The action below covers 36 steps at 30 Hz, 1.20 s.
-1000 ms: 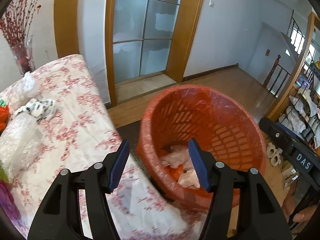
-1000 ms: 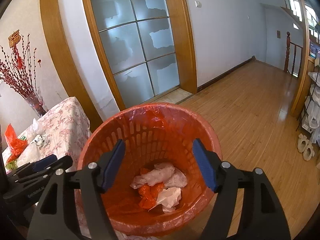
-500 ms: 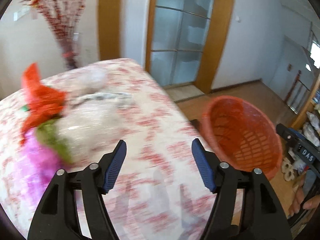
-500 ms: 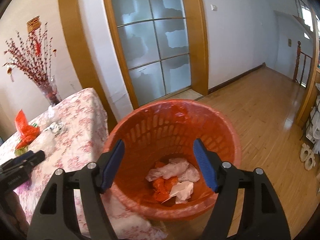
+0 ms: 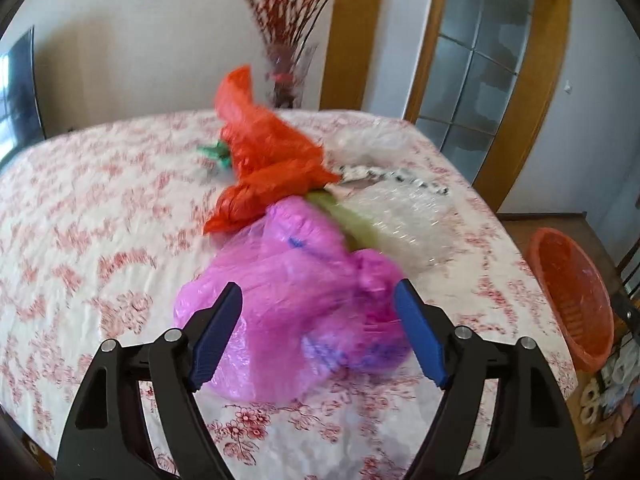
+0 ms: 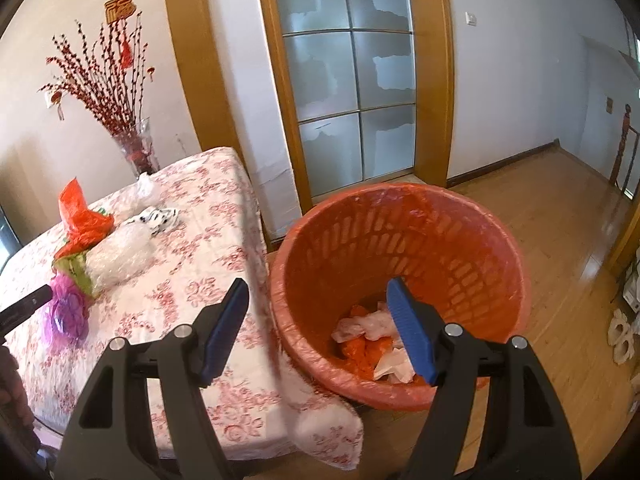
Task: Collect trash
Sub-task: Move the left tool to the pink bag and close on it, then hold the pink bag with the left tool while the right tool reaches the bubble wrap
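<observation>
In the left wrist view my left gripper [image 5: 318, 310] is open and empty, its jaws either side of a pink plastic bag [image 5: 296, 292] on the floral tablecloth [image 5: 100, 208]. Behind the pink bag lie an orange-red bag [image 5: 268, 160], a clear crumpled bag [image 5: 404, 220] and a black-and-white wrapper [image 5: 392, 176]. In the right wrist view my right gripper [image 6: 316, 316] is open and empty above the edge of the orange basket [image 6: 472, 240], which holds white and orange scraps [image 6: 380, 340]. The same trash pile [image 6: 92, 252] shows on the table at left.
A glass vase of red branches [image 6: 136, 152] stands at the table's far corner. The basket sits on the wooden floor [image 6: 560, 220] beside the table, also seen in the left wrist view [image 5: 572, 296]. A frosted glass door [image 6: 348, 92] is behind. Slippers [image 6: 622, 332] lie at right.
My left gripper has swung left from the basket to the table and now straddles the pink bag. My right gripper has drifted slightly, staying over the basket.
</observation>
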### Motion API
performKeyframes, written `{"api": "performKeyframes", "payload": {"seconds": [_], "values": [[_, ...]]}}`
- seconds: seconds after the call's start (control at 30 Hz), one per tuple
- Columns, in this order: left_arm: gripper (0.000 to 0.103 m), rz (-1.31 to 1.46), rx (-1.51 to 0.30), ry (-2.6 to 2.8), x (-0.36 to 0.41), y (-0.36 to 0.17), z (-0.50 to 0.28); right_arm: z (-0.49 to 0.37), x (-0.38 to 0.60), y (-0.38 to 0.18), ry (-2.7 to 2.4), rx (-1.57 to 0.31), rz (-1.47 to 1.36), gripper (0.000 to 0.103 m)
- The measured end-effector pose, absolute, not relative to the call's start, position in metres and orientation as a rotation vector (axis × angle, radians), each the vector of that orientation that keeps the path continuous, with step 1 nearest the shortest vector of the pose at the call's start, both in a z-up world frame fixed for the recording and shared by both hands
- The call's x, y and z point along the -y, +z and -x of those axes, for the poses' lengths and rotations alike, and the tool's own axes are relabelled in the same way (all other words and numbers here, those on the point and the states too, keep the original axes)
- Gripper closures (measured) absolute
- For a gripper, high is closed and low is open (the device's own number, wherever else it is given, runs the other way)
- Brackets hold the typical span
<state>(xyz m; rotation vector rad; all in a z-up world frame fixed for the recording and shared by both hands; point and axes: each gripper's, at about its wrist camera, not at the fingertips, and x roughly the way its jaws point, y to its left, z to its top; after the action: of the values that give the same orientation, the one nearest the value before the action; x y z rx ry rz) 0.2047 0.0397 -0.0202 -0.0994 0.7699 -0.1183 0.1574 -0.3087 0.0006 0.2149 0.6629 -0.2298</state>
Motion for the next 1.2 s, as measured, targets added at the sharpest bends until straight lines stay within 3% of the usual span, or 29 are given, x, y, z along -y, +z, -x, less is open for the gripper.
{"api": "performKeyframes", "payload": {"seconds": [0.17, 0.53, 0.6, 0.7, 0.77, 0.87, 1.2], "values": [[0.016, 0.124, -0.828, -0.131, -0.039, -0.040, -0.221, -0.159, 0.302, 0.000, -0.222, -0.674, -0.203, 0.033], [0.017, 0.090, -0.838, -0.167, -0.028, -0.055, -0.227, -0.164, 0.298, -0.007, -0.209, -0.698, -0.197, 0.033], [0.022, 0.090, -0.840, -0.174, -0.026, -0.055, -0.228, -0.164, 0.296, -0.008, -0.204, -0.702, -0.197, 0.033], [0.040, 0.071, -0.836, -0.185, -0.024, -0.055, -0.226, -0.163, 0.292, -0.008, -0.193, -0.704, -0.195, 0.033], [0.057, 0.051, -0.826, -0.198, -0.021, -0.053, -0.221, -0.164, 0.289, -0.006, -0.185, -0.704, -0.194, 0.033], [0.068, 0.026, -0.806, -0.203, -0.021, -0.050, -0.212, -0.164, 0.284, -0.003, -0.170, -0.699, -0.191, 0.033], [0.072, 0.009, -0.726, -0.149, -0.052, -0.031, -0.183, -0.172, 0.245, 0.007, -0.080, -0.685, -0.151, 0.033]]}}
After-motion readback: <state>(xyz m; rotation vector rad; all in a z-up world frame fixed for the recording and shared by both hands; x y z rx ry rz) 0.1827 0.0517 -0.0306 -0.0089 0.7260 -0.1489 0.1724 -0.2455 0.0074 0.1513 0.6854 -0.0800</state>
